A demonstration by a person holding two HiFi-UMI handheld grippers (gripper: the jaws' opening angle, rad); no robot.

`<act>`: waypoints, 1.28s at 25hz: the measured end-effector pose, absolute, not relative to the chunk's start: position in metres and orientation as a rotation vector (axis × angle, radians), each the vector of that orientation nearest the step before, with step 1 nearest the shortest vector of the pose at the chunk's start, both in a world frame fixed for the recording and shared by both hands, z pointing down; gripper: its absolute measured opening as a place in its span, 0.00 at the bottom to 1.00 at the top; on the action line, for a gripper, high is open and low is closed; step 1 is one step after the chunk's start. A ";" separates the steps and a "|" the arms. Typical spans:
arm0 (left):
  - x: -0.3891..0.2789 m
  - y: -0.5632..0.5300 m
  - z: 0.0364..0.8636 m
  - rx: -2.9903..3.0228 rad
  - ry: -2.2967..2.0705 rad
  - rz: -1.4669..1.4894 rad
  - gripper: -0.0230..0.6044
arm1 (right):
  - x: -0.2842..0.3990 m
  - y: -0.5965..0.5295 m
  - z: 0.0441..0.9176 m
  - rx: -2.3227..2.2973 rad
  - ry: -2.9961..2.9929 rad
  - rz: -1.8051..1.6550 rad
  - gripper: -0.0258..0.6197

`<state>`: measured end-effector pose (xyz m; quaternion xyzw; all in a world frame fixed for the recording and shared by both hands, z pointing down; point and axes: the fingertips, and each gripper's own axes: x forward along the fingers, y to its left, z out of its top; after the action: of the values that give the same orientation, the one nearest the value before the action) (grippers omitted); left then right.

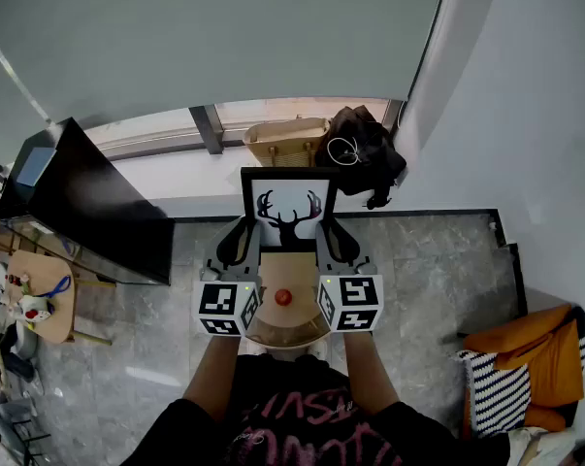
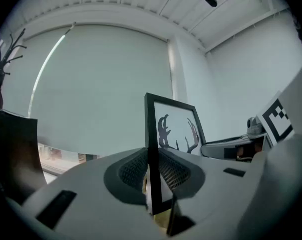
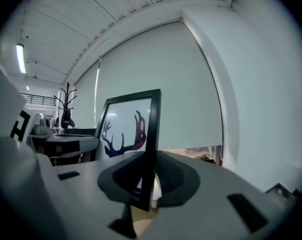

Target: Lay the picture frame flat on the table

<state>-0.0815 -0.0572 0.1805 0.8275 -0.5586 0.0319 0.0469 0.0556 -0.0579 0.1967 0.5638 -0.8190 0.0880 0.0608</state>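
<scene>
Picture frame [image 1: 287, 207] bottom edge is hidden behind both grippers in the head view, so I can't tell whether it touches the round table [image 1: 282, 338] below. Left gripper [image 1: 236, 246] jaws are narrowed onto the frame's left edge. Right gripper [image 1: 337, 244] jaws likewise clamp the right edge.

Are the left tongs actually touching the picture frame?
Touching: the left gripper view shows the left tongs clamped on the black edge of the picture frame.
</scene>
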 end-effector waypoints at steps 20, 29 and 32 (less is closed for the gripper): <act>-0.087 -0.052 0.202 2.480 -1.715 0.131 0.15 | 0.051 -0.054 0.219 1.663 -2.471 0.316 0.17; -0.092 -0.051 0.248 2.395 -1.687 0.203 0.15 | 0.045 -0.055 0.266 1.590 -2.427 0.419 0.17; -0.094 -0.050 0.265 2.362 -1.678 0.224 0.15 | 0.043 -0.055 0.283 1.563 -2.410 0.455 0.17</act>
<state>-0.0939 -0.0499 0.2650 0.8071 -0.5735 0.0767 0.1175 0.0430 -0.0550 0.2827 0.5339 -0.8230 0.1553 0.1163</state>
